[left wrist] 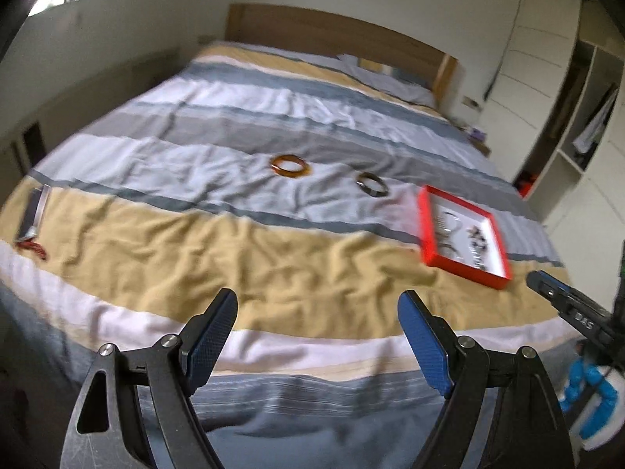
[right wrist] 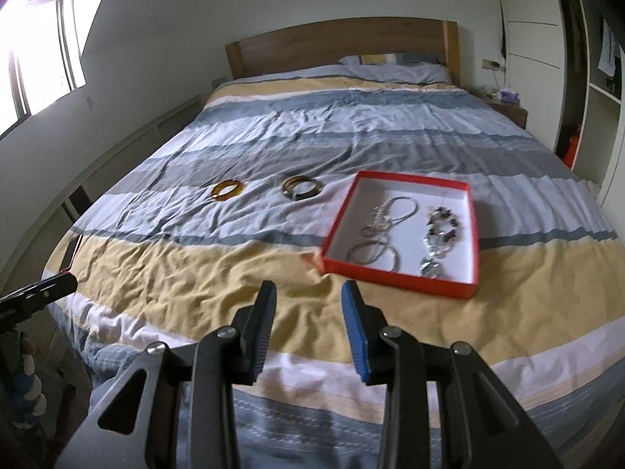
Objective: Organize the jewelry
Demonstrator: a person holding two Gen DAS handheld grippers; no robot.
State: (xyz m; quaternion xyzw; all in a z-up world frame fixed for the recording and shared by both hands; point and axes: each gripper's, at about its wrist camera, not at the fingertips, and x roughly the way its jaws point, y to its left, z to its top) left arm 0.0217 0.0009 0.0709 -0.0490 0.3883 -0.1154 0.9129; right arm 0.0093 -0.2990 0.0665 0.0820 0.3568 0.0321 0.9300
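Observation:
An amber bangle [left wrist: 291,165] [right wrist: 227,190] and a darker brown bangle [left wrist: 372,183] [right wrist: 302,187] lie side by side on the striped bedspread. To their right sits a red-rimmed box [left wrist: 424,226] [right wrist: 394,276] with a white inside, holding silver hoops [right wrist: 374,253], a silver chain [right wrist: 392,211] and a beaded bracelet [right wrist: 443,226]. My left gripper [left wrist: 318,305] is open wide and empty above the near edge of the bed. My right gripper [right wrist: 308,297] is open and empty, just short of the box's near left corner; it also shows in the left wrist view [left wrist: 547,289].
A phone [left wrist: 33,211] and a red cable [left wrist: 33,248] lie at the bed's left edge. The wooden headboard [right wrist: 340,45] and pillows [right wrist: 394,70] are at the far end. A wardrobe with open shelves [right wrist: 597,90] stands on the right, a window [right wrist: 35,51] on the left.

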